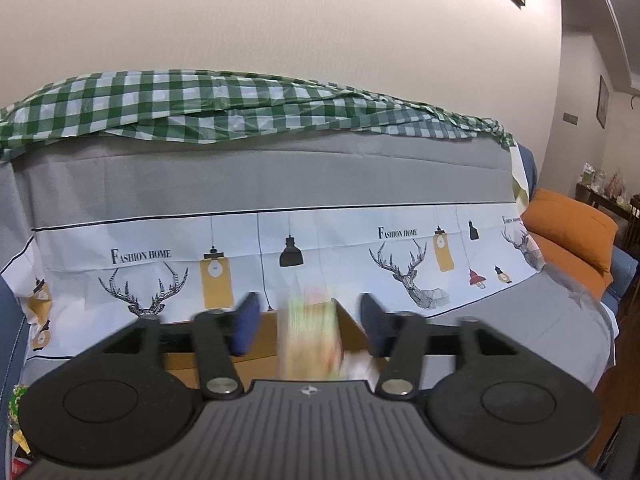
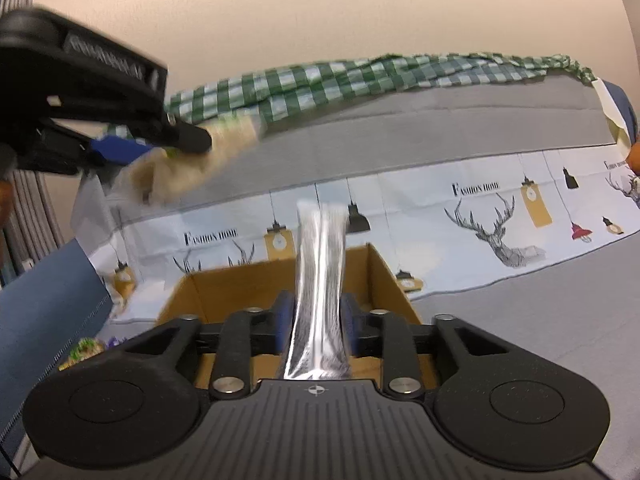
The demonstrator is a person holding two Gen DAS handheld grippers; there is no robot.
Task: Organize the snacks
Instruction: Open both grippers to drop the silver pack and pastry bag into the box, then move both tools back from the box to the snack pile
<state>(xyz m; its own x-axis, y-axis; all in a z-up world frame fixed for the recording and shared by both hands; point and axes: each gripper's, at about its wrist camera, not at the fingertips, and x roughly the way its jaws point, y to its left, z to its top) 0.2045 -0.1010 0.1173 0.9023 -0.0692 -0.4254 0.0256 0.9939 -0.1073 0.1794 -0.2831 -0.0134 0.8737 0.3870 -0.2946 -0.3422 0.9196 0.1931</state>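
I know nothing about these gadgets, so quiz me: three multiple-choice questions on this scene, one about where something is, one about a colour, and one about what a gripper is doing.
1. Where is the open brown cardboard box?
A) on the cloth-covered sofa seat
B) on a wall shelf
C) on top of the sofa back

2. What colours is the checked cloth along the sofa back?
A) red and white
B) green and white
C) blue and yellow

3. What is the right gripper doing?
A) open and empty
B) shut on a silver foil packet
C) shut on a spoon

Answers:
1 A: the box sits on the seat cover, below the fingers.
2 B: its squares are green and white.
3 B: both blue pads press the packet's sides.
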